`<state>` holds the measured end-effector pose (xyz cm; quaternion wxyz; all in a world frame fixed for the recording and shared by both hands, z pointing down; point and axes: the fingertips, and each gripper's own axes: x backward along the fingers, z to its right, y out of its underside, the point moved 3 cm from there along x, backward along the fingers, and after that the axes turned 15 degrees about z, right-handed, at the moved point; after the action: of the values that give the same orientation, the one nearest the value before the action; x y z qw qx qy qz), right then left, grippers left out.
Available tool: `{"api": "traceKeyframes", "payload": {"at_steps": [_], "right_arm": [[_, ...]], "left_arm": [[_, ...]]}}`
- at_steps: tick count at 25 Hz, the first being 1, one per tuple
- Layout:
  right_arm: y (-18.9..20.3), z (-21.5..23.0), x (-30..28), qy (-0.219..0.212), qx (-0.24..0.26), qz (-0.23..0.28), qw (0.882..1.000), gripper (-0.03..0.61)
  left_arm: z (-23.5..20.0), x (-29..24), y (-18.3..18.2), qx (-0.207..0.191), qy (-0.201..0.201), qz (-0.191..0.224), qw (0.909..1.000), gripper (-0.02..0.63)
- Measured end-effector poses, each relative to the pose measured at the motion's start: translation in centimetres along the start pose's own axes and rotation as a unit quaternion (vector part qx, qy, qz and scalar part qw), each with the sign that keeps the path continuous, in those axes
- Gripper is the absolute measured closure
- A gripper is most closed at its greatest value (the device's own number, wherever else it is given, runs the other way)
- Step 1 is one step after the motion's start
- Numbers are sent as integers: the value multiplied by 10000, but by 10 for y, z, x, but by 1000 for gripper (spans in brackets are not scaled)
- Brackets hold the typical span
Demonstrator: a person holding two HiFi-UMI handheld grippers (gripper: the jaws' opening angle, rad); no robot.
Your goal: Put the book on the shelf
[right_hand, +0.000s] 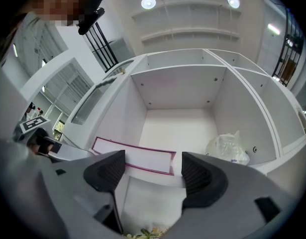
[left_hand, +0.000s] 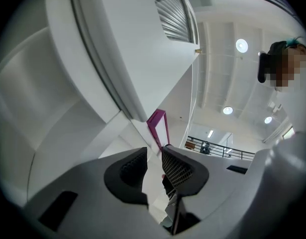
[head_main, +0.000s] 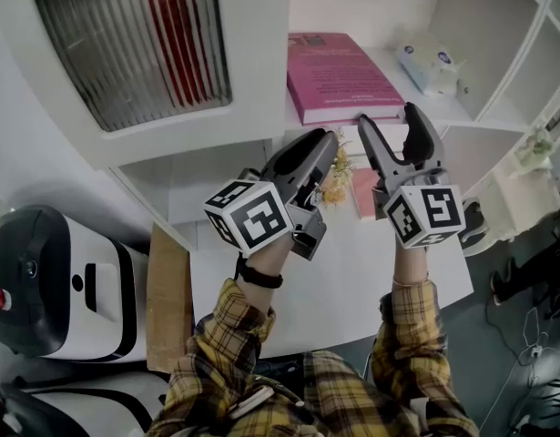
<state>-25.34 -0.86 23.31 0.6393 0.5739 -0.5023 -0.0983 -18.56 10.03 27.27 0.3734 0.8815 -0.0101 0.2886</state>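
Note:
The pink book [head_main: 339, 76] lies flat on the floor of a white shelf compartment [head_main: 462, 112], at its left side. In the right gripper view the book [right_hand: 135, 158] shows its white page edge just beyond the jaws. My right gripper [head_main: 389, 116] is open at the compartment's front edge, close to the book's near edge, with nothing between its jaws [right_hand: 153, 163]. My left gripper [head_main: 332, 139] hangs to the left of the book's near corner; its jaws [left_hand: 153, 156] stand a narrow gap apart and hold nothing. The book [left_hand: 156, 123] sits just past them.
A crumpled clear plastic bag [head_main: 430, 66] lies at the right of the same compartment [right_hand: 227, 148]. A slatted panel [head_main: 134, 44] tops the unit to the left. Dried flowers [head_main: 334, 185] and a pink item [head_main: 363, 194] sit on the desk [head_main: 352, 280] below.

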Motion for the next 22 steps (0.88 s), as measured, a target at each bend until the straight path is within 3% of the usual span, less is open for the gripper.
{"api": "traceKeyframes", "payload": {"at_steps": [15, 22], "right_arm": [[-10, -13, 8, -190, -106, -54, 9997, 232], [-44, -51, 35, -663, -324, 146, 9972, 233]], "left_arm": [[19, 17, -7, -505, 43, -155, 9986, 511], [45, 42, -17, -970, 159, -251, 9948, 511]]}}
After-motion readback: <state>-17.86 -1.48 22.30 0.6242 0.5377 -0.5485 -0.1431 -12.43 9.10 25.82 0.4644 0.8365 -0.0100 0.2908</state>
